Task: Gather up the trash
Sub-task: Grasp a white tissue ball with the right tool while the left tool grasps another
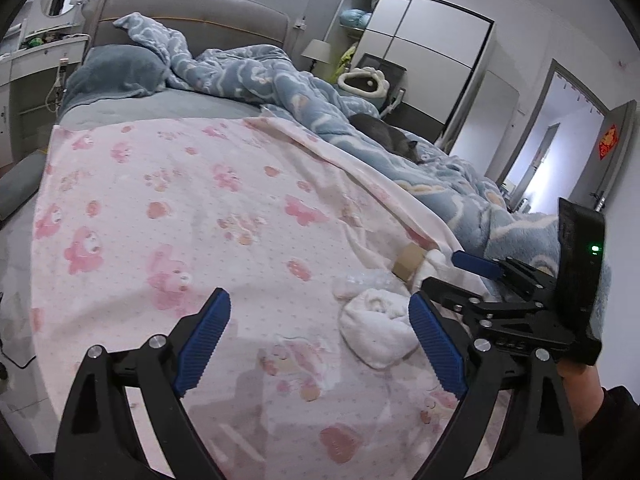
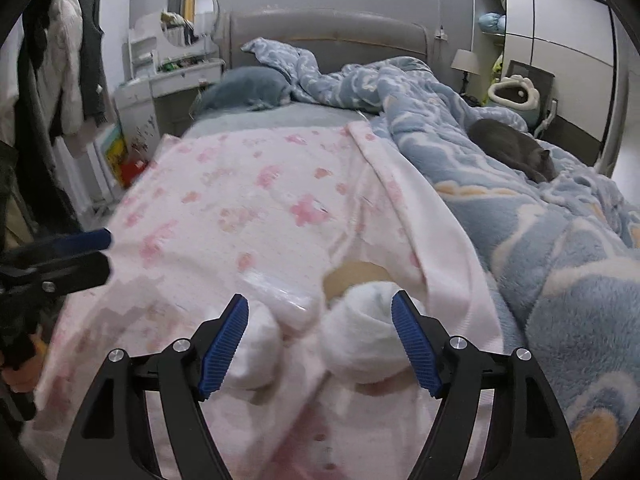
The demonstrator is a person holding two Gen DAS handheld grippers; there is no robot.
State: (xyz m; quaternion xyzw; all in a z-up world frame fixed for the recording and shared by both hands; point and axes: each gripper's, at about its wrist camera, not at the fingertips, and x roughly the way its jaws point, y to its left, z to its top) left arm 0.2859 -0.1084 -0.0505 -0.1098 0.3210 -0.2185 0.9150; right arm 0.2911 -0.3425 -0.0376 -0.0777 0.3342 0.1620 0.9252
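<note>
White crumpled tissue [image 2: 360, 340] lies on a pink blanket [image 2: 240, 208], between the spread fingers of the right gripper [image 2: 320, 344]; the left gripper [image 1: 320, 340] hovers nearby, released, grasping nothing.

A bed [image 1: 168, 112] with a grey padded headboard is covered in front by a pink printed blanket [image 1: 180, 208]. On the blanket are seen two crumpled white tissues [image 2: 360, 340], a clear plastic wrapper [image 2: 276, 292] and a piece of brown cardboard [image 2: 352, 276], close together. Beside the blanket, a rumpled blue duvet [image 2: 520, 232] is spread, with a grey cat [image 2: 516, 152] lying on it. A blue-grey pillow [image 1: 116, 76] is placed near the headboard.
</note>
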